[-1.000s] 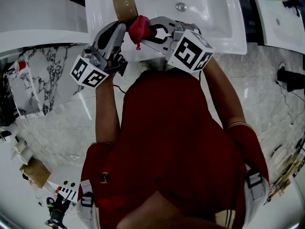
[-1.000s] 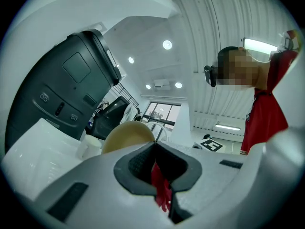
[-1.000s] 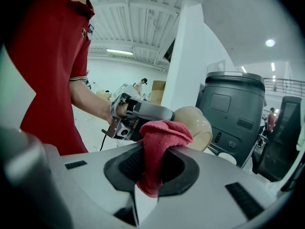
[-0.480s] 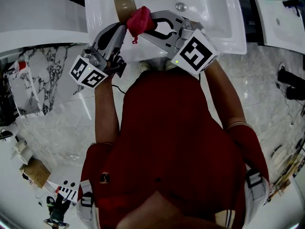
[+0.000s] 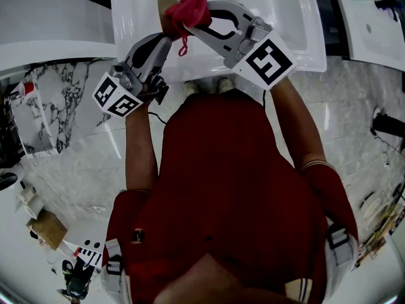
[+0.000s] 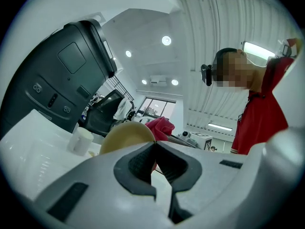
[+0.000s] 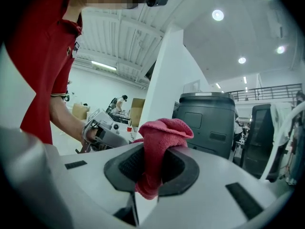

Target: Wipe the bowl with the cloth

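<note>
Red cloth (image 5: 190,8) pinched between raised right gripper (image 7: 151,163) fingers; left gripper (image 6: 153,147) fingers seemingly clamp bowl (image 6: 126,135).

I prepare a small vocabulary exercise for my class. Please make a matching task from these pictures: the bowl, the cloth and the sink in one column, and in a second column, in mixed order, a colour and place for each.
Column one:
1. bowl
2. cloth
3. sink

Column two:
A. white, lying below the other two
B. tan, gripped by its rim at the tip of the left gripper
C. red, pinched between the jaws of the right gripper

Right pairs: 1-B, 2-C, 3-A.
</note>
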Demonstrator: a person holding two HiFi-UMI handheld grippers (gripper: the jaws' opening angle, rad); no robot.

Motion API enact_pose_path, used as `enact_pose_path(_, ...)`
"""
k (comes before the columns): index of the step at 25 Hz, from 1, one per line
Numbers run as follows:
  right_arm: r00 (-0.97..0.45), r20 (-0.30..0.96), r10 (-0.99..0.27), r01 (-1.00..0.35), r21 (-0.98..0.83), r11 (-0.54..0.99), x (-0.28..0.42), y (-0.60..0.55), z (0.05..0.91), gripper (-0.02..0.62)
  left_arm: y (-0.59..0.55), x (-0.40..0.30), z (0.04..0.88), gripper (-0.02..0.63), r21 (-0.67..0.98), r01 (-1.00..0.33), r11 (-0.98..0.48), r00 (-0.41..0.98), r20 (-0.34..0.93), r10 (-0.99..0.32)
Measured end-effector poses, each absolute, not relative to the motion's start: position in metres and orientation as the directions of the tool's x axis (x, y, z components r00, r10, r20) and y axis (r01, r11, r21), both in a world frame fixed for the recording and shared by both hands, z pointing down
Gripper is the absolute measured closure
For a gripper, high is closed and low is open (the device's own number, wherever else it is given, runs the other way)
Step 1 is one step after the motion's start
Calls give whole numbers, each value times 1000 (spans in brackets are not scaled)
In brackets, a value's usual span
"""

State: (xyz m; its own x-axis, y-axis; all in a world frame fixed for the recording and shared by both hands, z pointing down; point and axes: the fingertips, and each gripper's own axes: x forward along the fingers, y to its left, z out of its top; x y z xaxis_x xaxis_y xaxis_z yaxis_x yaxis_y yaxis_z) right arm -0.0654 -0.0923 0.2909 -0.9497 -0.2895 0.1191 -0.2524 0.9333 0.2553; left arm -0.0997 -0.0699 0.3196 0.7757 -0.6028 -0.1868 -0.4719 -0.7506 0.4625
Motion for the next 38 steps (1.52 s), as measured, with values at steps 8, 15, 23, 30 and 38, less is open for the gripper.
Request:
enact_pose_path(8, -935, 73, -348, -326, 215, 921, -56, -109, 287, 545, -66, -99, 316, 592, 475, -427, -769, 782, -234, -578)
enact_pose_path(15, -918, 72, -390, -373, 182, 910, -50, -123, 291, 545, -66, -99, 311, 592, 479, -395, -784, 783, -270, -560)
enact_pose_path(23, -900, 97, -424, -405, 172, 898, -46, -134, 302, 545, -66, -102, 305, 592, 485, -373, -791, 773, -310, -554)
enact_pose_path(30, -883, 151, -445, -420, 173, 891, -47, -135, 315, 545, -63, -98, 294, 591, 468, -331, -819, 782, -350, -516)
enact_pose_path(38, -887, 220, -406, -373, 175, 911, -54, -127, 329, 545, -65, -99, 292, 589, 465, -339, -818, 776, -354, -522)
